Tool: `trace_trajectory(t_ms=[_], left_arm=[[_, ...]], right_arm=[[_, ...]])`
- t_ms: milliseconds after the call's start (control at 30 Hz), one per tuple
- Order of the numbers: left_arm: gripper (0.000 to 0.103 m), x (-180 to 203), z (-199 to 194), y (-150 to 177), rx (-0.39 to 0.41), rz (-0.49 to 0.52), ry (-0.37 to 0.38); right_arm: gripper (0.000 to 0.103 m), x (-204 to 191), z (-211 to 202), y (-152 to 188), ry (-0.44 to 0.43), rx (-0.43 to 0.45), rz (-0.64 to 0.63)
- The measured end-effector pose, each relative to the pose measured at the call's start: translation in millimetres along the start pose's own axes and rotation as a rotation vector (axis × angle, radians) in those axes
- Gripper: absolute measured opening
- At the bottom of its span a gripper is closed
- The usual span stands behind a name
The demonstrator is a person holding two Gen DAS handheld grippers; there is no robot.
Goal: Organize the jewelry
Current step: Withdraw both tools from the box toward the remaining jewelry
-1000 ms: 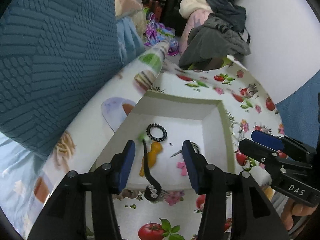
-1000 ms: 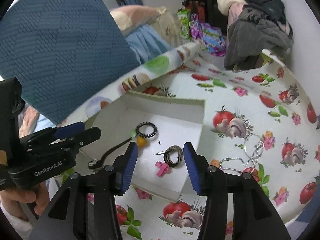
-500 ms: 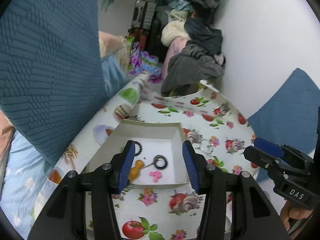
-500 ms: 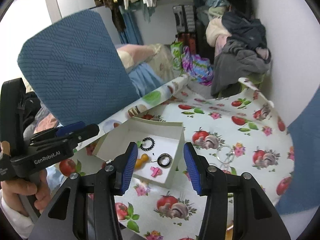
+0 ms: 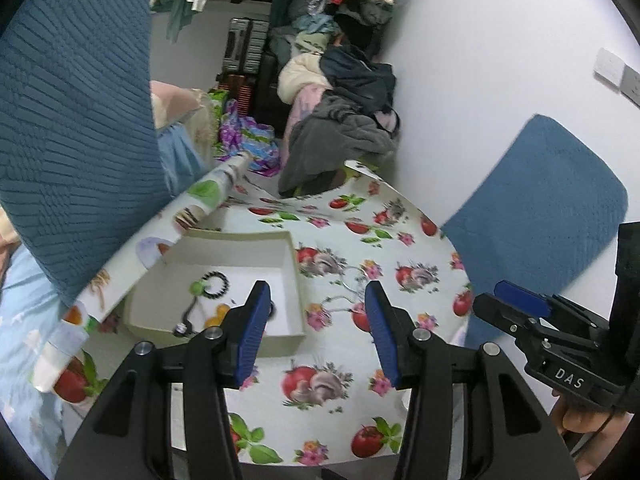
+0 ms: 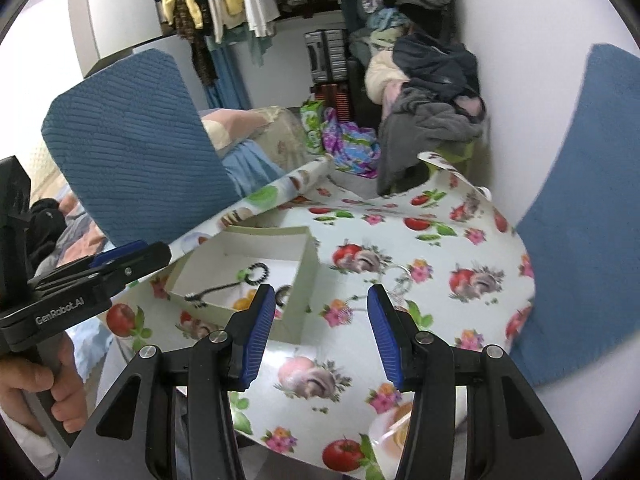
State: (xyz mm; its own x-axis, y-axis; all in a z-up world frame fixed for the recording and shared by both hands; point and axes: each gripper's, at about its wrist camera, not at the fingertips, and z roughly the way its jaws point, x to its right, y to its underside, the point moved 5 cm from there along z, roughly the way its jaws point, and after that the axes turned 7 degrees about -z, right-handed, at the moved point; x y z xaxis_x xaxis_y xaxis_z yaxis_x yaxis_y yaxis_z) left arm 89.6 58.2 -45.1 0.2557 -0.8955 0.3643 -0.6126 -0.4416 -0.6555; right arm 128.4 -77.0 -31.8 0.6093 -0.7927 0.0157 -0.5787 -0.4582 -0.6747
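A white open box sits on the left of a table covered in a fruit-print cloth. Inside lie a black beaded bracelet, a black strap with a green bead, an orange piece and a dark ring partly hidden by a finger. Silver rings and a chain lie on the cloth right of the box. My left gripper and right gripper are open, empty, raised above the table's near side.
Blue cushioned chairs stand at the left and right. A pile of clothes and luggage lies beyond the table. A white wall runs along the right. A small dish shows at the table's near edge.
Both grippers have pulled back and up from the box, which now looks smaller and farther. The left gripper's aim has shifted right of the box. Both stay open.
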Motion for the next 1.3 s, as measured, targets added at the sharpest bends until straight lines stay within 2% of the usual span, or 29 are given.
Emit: trace_trajectory(t_ms=[133,367,600,700,1033,1233,1300], left_arm=[[0.05,12,7,17,-0.013,0.006,0.037],[0.05,32,44,55,-0.081,0.026,0.088],[0.05,44,97,89,-0.127,0.067,0.083],[0.05,45,121,98,-0.154,0.062,0.086],[0.05,46,188,105,-0.18,0.114,0.053],[0.049,51,222,99,-0.195,0.135,0.049],[0.047,51,231,98,-0.203,0.139,0.043]], right_arm=[[0.046,15,-5,20,0.033,-0.002,0.031],[0.046,45,3,56,0.052,0.008,0.088],[0.046,73,40,84,0.027,0.014,0.12],[0.046,85,66,91,0.007,-0.014,0.134],[0.045,112,139,102,-0.036,-0.092,0.144],[0.043,126,176,115,-0.047,-0.158,0.153],[0.038,130,188,120,-0.048,-0.185,0.15]])
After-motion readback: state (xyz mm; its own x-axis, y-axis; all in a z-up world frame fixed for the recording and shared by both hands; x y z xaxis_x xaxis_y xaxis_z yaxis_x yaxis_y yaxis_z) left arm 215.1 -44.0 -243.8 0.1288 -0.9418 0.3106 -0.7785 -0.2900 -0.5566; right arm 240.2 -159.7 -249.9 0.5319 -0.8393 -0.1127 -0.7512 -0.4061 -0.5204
